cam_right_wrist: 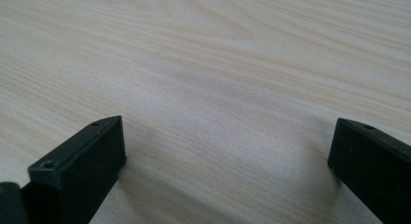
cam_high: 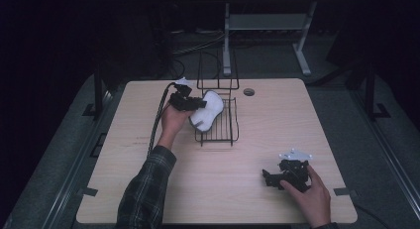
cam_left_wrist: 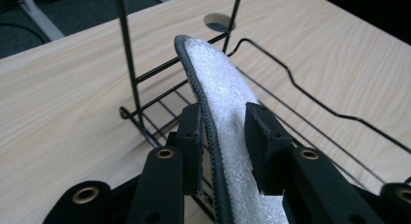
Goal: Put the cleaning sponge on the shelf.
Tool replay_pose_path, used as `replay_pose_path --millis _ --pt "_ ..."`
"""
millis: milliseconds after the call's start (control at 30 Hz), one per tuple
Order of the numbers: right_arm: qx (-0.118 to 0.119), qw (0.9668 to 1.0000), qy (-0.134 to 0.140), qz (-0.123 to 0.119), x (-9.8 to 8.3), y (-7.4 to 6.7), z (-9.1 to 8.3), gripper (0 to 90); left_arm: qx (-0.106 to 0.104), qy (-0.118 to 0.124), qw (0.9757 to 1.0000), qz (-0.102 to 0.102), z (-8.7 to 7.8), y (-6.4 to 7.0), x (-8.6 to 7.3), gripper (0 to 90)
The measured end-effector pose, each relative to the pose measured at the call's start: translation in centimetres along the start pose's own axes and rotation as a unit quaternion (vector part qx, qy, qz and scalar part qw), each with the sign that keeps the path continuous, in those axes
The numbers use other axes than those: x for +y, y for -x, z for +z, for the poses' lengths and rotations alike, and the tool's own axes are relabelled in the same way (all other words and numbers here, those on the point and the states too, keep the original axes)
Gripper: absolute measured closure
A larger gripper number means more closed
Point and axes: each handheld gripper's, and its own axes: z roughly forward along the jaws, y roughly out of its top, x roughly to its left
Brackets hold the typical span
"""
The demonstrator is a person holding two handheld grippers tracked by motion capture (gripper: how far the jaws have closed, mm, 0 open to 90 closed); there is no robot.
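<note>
The wooden table (cam_high: 148, 189) carries a black wire rack (cam_high: 228, 133) at its far centre, with an upright wire frame at the rack's far end. A white, dark-edged insole (cam_high: 208, 110) stands tilted on edge over the left part of the rack, its far tip close to the upright frame.

The left gripper (cam_high: 190, 104) is just left of the rack, at the insole. In the left gripper view the insole (cam_left_wrist: 228, 112) passes between the two jaws. The left jaw lies against its dark edge. A narrow gap seems to separate the right jaw from the white face, so the pads do not pinch it.

The right gripper (cam_high: 270, 178) rests near the table's near right corner, well apart from the rack. Its jaws are spread wide over bare wood (cam_right_wrist: 218, 88).
</note>
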Motion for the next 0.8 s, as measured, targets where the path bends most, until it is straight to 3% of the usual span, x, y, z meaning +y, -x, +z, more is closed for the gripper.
replay_pose_path --millis 67,233,400,467,633,800 --pt "0.0 1.0 0.0 0.0 0.0 0.0 0.0 0.0 0.009 -0.004 0.9999 0.001 0.0 -0.1 -0.1 65.9" --pt "-0.001 1.0 0.0 -0.001 0.0 0.0 0.0 0.0 0.03 -0.032 0.9987 0.027 0.2 -0.2 -0.2 62.5" --pt "-0.001 1.0 0.0 -0.001 0.0 0.0 0.0 0.0 0.023 -0.032 0.999 0.023 0.3 -0.3 -0.4 62.3" --pt "-0.001 1.0 0.0 0.0 0.0 0.0 0.0 0.0 0.022 -0.029 0.999 0.026 0.0 -0.2 -0.5 66.5" --pt "-0.001 1.0 0.0 0.0 0.0 0.0 0.0 0.0 -0.002 -0.025 0.9994 0.024 -0.9 0.1 -0.9 89.2" --pt "-0.001 1.0 0.0 -0.001 0.0 0.0 0.0 0.0 -0.01 -0.021 0.9993 0.03 -1.9 0.5 -1.5 89.6"
